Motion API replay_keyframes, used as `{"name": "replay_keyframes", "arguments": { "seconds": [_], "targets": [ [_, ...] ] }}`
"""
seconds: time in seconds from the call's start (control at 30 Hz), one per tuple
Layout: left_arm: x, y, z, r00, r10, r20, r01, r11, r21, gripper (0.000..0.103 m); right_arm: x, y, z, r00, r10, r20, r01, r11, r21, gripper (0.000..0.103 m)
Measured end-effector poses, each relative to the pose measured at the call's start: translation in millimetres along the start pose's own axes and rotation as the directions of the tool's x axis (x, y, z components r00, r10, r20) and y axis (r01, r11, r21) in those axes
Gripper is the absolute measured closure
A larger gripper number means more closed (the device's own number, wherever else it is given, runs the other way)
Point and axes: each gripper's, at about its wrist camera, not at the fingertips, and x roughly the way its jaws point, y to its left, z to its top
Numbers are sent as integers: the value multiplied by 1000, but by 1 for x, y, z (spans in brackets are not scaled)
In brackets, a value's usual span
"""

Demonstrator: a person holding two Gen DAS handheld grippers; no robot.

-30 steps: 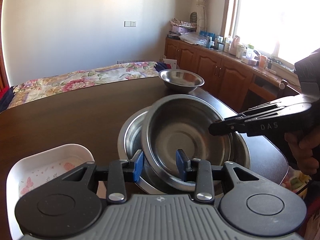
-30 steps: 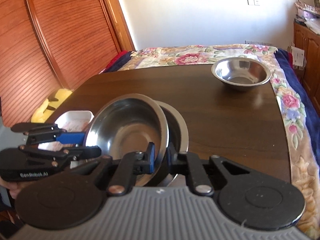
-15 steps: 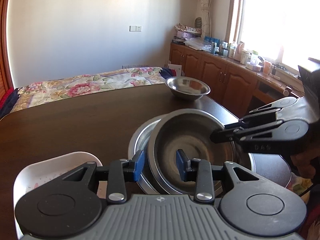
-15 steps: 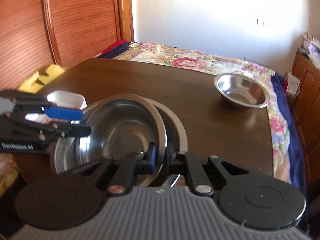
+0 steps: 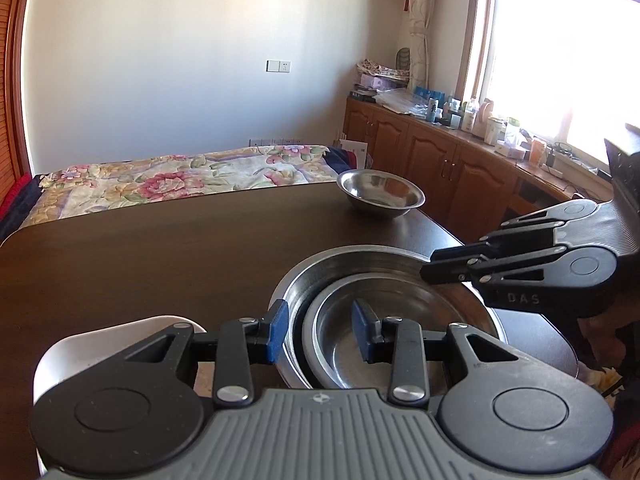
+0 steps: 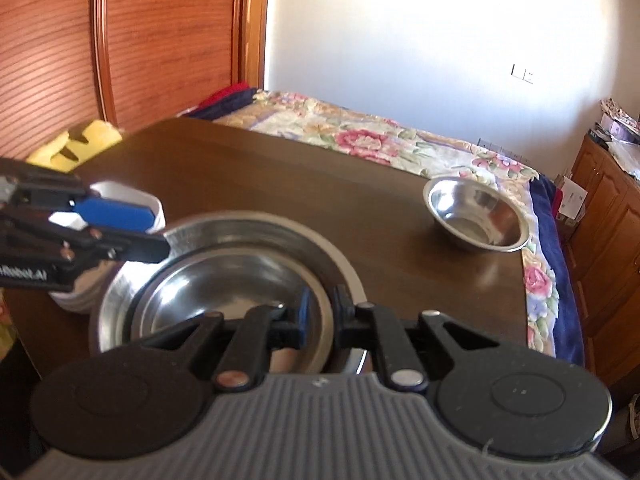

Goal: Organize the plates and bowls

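Note:
A smaller steel plate (image 5: 404, 320) (image 6: 224, 292) lies inside a larger steel plate (image 5: 360, 260) (image 6: 256, 228) on the dark table (image 5: 160, 248). My left gripper (image 5: 320, 330) is open, its fingers straddling the near rims of both plates. My right gripper (image 6: 320, 312) has its jaws a narrow gap apart around the smaller plate's rim; I cannot tell if they touch it. It also shows in the left wrist view (image 5: 444, 268). A steel bowl (image 5: 380, 194) (image 6: 478, 216) stands at the table's far right corner.
A white rectangular dish (image 5: 116, 332) (image 6: 132, 200) sits left of the plates by the table's near edge. A flowered bedspread (image 5: 180, 176) lies beyond the table. Wooden cabinets (image 5: 440, 168) run along the right wall. Wooden doors (image 6: 100, 40) stand left.
The smaller plate was held tilted above the larger one and now lies nested flat inside it. Both grippers have lowered with it. The right gripper's jaws have parted slightly.

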Motion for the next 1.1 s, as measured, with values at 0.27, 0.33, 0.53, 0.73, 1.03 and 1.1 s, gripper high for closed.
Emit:
{"name": "replay_keyframes", "arguments": {
  "seconds": [0.27, 0.33, 0.53, 0.73, 1.03, 1.1],
  "targets": [
    [-1, -3, 4, 1000, 9, 14, -10, 1000, 21, 67, -10, -11, 7, 998, -9, 68, 6, 999, 38, 90],
    [1, -5, 8, 1000, 13, 17, -13, 999, 29, 66, -12, -15, 8, 996, -12, 87, 8, 999, 54, 90],
    [15, -6, 23, 1000, 22, 15, -23, 998, 54, 66, -13, -35, 11, 989, -34, 141, 19, 994, 105, 90],
    [33, -10, 39, 999, 39, -1, -38, 995, 93, 54, -8, -63, 13, 986, -38, 165, 11, 987, 158, 89],
    [55, -14, 66, 999, 35, 3, -35, 993, 116, 39, 8, -96, 12, 981, -52, 188, 15, 982, 190, 76],
    [61, -16, 75, 1000, 30, 7, -31, 992, 119, 36, 13, -102, 12, 981, -54, 189, 16, 980, 197, 68]
  ]
}}
